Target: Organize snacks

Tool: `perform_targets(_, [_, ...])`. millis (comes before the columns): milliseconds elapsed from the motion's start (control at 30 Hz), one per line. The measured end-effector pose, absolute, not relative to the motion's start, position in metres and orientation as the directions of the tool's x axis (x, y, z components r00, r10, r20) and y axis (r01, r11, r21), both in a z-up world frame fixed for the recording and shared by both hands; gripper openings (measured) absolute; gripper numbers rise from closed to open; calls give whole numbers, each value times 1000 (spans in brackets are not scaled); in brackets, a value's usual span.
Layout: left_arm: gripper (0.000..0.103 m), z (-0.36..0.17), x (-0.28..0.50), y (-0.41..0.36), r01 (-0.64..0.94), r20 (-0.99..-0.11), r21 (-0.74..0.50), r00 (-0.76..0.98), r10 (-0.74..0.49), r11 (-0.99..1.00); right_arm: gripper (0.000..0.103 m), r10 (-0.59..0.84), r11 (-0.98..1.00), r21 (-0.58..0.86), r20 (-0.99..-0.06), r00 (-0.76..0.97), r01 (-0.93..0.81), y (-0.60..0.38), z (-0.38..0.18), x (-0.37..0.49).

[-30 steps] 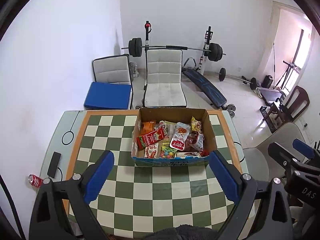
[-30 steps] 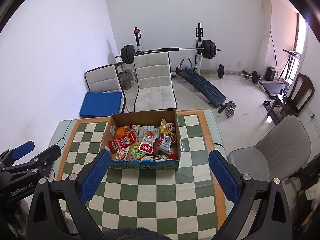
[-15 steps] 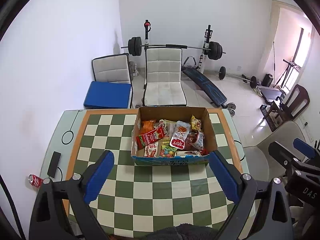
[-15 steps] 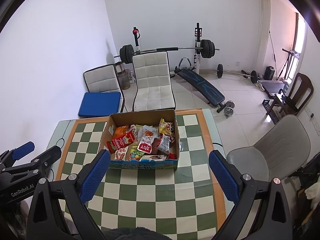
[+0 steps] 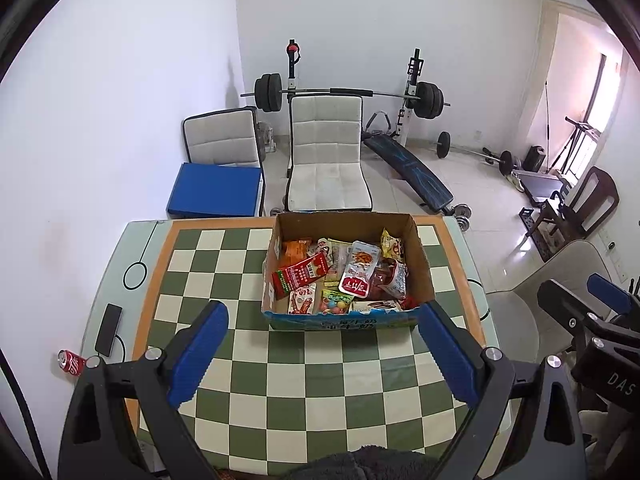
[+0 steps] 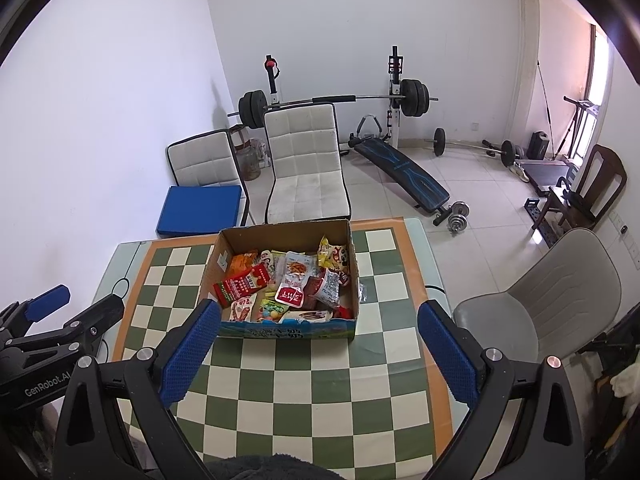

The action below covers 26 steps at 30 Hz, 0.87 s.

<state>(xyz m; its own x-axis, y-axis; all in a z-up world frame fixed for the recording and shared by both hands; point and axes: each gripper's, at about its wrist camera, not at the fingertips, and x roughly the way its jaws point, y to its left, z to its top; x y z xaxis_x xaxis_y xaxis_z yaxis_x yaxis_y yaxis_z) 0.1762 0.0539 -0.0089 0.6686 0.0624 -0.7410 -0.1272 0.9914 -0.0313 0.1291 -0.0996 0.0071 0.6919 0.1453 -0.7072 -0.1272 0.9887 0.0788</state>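
An open cardboard box (image 5: 422, 256) (image 6: 352, 258) stands on the far half of the checkered table (image 5: 288, 376) (image 6: 304, 384). It holds several snack packets, among them a red packet (image 5: 302, 276) (image 6: 240, 286) and a white-and-red pouch (image 5: 358, 274) (image 6: 292, 290). My left gripper (image 5: 322, 350) hovers high above the near side of the table, open and holding nothing. My right gripper (image 6: 318, 350) hangs beside it, also open and holding nothing. Each gripper shows at the edge of the other's view.
A black phone (image 5: 108, 328) lies at the table's left edge, and a red can (image 5: 72, 362) lies below it. White chairs (image 5: 326, 168) and a blue cushion (image 5: 216, 194) stand behind the table. A grey chair (image 6: 552, 300) is to the right. Gym weights line the back wall.
Both grippers have drifted very slightly; the box sits a touch lower in the left wrist view. Nothing on the table has moved.
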Motion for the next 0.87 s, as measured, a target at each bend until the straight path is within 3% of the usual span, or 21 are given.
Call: perform_targets(867, [97, -10, 174, 54, -108, -737, -16, 673, 62, 994, 101, 143, 989, 75, -706, 693, -128, -100, 7, 129])
